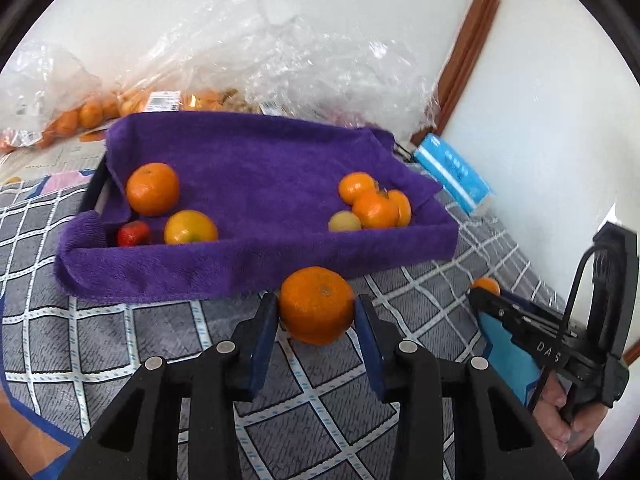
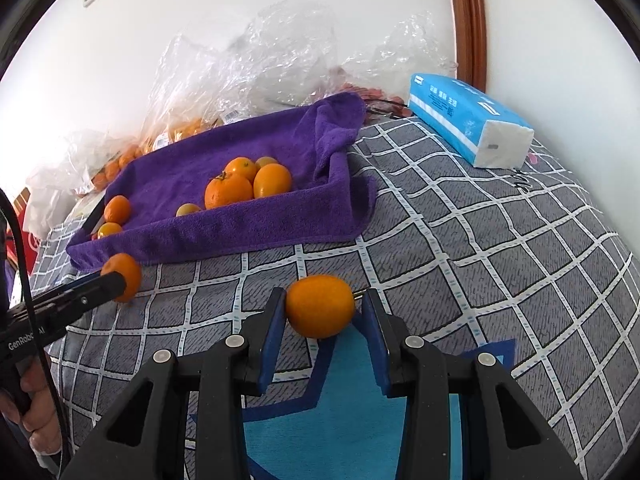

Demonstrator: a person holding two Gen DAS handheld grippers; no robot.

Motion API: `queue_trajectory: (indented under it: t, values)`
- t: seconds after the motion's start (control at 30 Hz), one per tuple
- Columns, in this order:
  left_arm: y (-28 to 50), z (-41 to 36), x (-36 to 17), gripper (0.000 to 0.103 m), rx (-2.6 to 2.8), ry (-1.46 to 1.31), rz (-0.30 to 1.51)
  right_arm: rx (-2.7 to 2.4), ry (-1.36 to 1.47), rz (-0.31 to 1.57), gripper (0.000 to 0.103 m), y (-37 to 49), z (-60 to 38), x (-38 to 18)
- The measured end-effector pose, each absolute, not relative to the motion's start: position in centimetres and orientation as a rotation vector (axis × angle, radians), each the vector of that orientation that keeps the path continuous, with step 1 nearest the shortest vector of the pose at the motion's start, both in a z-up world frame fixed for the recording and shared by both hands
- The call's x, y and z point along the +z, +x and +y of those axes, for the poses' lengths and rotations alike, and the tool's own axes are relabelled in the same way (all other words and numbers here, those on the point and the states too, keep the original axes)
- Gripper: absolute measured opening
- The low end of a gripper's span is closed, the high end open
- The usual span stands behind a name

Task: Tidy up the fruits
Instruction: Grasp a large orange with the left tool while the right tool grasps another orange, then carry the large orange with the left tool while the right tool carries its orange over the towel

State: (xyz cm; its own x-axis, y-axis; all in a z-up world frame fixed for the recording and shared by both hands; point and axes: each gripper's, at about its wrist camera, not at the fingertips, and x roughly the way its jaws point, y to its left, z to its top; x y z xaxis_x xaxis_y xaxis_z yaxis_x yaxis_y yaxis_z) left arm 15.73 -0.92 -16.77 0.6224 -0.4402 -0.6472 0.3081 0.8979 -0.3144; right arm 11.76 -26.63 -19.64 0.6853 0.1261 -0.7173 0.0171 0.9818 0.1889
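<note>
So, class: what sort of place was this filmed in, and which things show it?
Probably a room at home, perhaps a bedroom: a checked quilt as the work surface, a tissue pack, a wooden door frame, and shop bags of fruit by the wall.

wrist views, close, sharing purple-lined tray

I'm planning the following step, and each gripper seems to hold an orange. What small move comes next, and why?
Probably carry the left gripper forward over the purple towel tray: its orange is clamped just short of the near rim.
</note>
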Motion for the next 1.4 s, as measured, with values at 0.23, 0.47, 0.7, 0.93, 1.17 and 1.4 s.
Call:
queue_trajectory:
  t: [0.23, 0.47, 0.7, 0.93, 1.17, 1.4]
  values:
    - [15.5, 0.0, -15.8, 0.037, -0.398, -0.202, 0.740, 0.067, 0.180, 0.807, 0.038, 11.6, -26.4, -19.5]
    - [15.4, 0.2, -15.5, 0.037, -0.413, -0.224, 0.733, 0.054, 0.180, 0.796, 0.038, 11.5, -26.6, -19.4]
    - [15.4, 1.5, -14.9, 0.037, -0.413, -0.286, 0.718, 0.020, 0.197, 0.776, 0.038, 11.2, -27.0, -19.0]
    - [15.2, 2.8, -14.2, 0.037, -0.399, -0.339, 0.695, 0.016, 0.223, 0.782, 0.038, 11.0, -26.1, -18.5]
    - [14.6, 3.5, -13.1, 0.037, -0.371, -0.303, 0.664, 0.050, 0.208, 0.739, 0.038, 11.4, -24.2, -15.9]
    - [13.9, 4.8, -11.0, 0.037, -0.337, -0.281, 0.653, 0.070, 0.210, 0.716, 0.038, 11.9, -22.3, -14.6]
